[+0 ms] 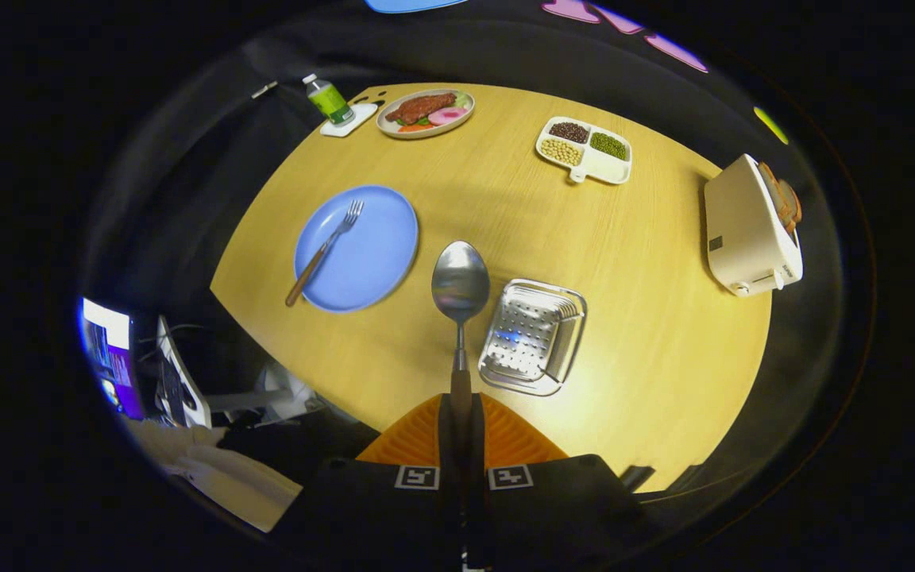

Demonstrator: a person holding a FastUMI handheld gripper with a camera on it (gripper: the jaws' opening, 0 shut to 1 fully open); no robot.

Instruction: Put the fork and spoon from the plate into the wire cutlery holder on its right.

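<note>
- Round pale wooden table; no writing legible.
- Round blue plate holds a wooden-handled metal fork.
- Perforated metal cutlery holder (right of plate).
- Gripper fingers clamp a wooden-handled steel spoon.

**Table layout seen from above the gripper**

A spoon stands between the two fingers of the gripper, both pressing its handle, bowl pointing ahead over the table. Just right of the spoon sits the wire cutlery holder. Left of the spoon lies a plate with a fork resting on it, handle past the near rim. Far beyond, a bottle stands left of a plate of food; a divided dish lies farther right. A toaster sits at the table's right edge.
</note>
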